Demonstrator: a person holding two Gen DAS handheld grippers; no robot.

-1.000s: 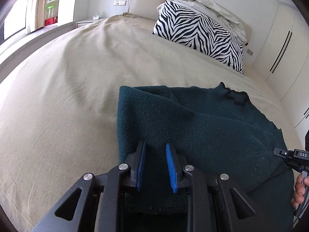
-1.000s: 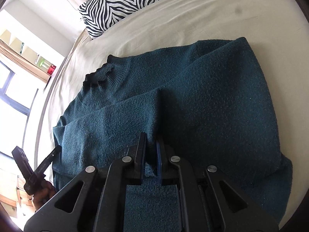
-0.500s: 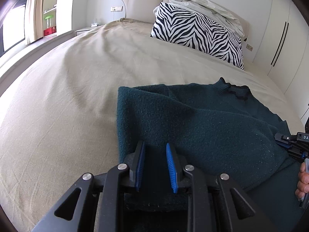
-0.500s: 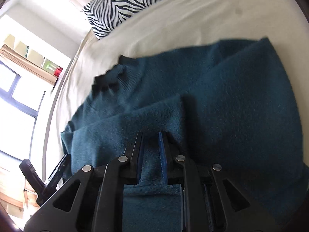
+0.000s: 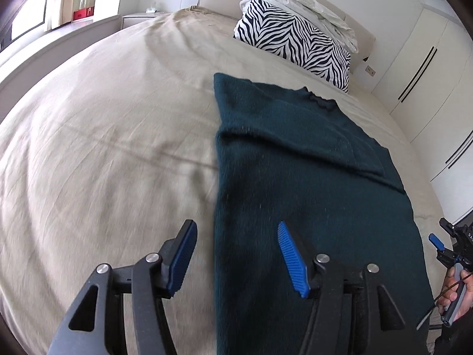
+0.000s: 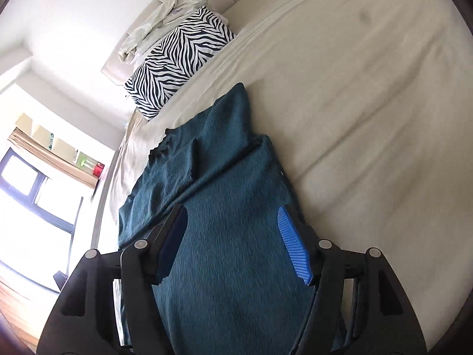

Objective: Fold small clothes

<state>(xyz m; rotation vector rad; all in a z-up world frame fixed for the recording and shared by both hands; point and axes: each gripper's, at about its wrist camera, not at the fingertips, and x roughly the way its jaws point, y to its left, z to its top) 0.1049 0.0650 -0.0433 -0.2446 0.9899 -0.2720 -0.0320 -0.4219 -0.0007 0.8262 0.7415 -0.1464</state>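
Note:
A dark teal knit sweater (image 5: 295, 159) lies flat on the beige bed, folded into a long narrow strip with its collar toward the pillows. It also shows in the right wrist view (image 6: 224, 207). My left gripper (image 5: 236, 251) is open and empty, above the sweater's left edge near its hem. My right gripper (image 6: 233, 236) is open and empty, above the sweater's near end. The right gripper also shows at the right edge of the left wrist view (image 5: 452, 251).
The beige bedsheet (image 5: 103, 148) spreads wide to the left of the sweater. A zebra-print pillow (image 5: 292, 41) with a crumpled white blanket (image 5: 310, 3) on it lies at the headboard. White wardrobe doors (image 5: 428, 65) stand at the right. A window sill (image 6: 44, 177) runs along the far side.
Both grippers were nearly shut low on the sweater fabric. Now both are wide open and lifted back, and the sweater lies released in a long folded strip.

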